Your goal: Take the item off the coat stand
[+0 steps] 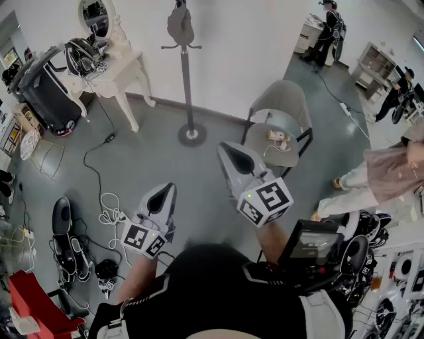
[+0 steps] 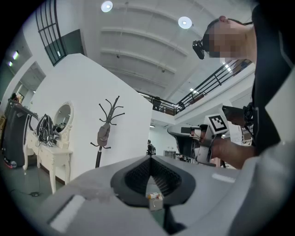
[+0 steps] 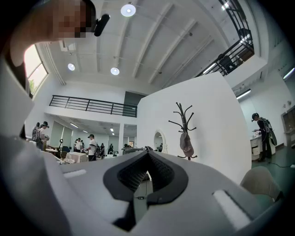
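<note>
Jaws of left gripper (image 1: 167, 191), right gripper (image 1: 227, 151) closed together, empty.

A grey chair (image 1: 278, 99) stands well right of a white dressing table (image 1: 122, 73) bearing an oval mirror (image 1: 95, 16); cables (image 1: 99, 192) sprawl across the floor (image 1: 152, 155).

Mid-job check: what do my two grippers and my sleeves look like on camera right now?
The left gripper and right gripper are matching pale grey wedge-shaped shells with black ribbed pads. Each carries a white cube printed with black square markers. The top is black, and the forearms are unsleeved.
</note>
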The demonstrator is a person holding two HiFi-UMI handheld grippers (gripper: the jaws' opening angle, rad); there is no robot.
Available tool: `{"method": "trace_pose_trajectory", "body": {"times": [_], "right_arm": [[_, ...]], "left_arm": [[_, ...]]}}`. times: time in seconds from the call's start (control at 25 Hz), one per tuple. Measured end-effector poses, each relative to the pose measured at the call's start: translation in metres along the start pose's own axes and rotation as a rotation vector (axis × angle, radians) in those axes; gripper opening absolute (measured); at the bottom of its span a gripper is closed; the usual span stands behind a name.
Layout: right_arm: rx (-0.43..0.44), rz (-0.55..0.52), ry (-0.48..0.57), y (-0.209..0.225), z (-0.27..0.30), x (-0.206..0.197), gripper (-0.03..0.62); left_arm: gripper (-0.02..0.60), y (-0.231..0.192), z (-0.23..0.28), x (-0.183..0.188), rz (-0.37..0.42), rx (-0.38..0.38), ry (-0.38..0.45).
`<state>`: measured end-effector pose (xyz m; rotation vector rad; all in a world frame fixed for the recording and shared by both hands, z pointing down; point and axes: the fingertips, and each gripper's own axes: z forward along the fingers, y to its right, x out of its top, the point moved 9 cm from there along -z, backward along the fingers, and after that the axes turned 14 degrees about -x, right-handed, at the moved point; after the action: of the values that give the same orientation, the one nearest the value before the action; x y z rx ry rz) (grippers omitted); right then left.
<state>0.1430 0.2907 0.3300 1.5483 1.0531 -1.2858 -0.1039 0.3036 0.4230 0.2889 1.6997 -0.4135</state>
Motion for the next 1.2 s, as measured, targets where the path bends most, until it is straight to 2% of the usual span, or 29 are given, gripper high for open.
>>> {"method": "trace_pose_trajectory", "body": {"times": [0.36,0.6,0.88,1.2], "right_arm": [[-0.007,0.000,0.000,-0.006,0.008,-0.001,0.008],[-0.046,-0.031,0.028,-0.009,0.013,0.002,0.009],[-0.053,-0.026,0.024,-0.023,0.027,0.000,0.009],[-0.097,-0.042,0.024,-0.049,0.035,-0.003,0.009]], "left_arm": [[0.006,-0.012,-0.007,0.001,-0.010,0.030,-0.015],[0.006,-0.019,-0.012,-0.001,-0.020,0.013,-0.013],[0.006,-0.038,-0.023,-0.001,-0.032,-0.003,-0.005],[0.006,-0.059,-0.042,0.003,-0.033,-0.056,0.001]]}}
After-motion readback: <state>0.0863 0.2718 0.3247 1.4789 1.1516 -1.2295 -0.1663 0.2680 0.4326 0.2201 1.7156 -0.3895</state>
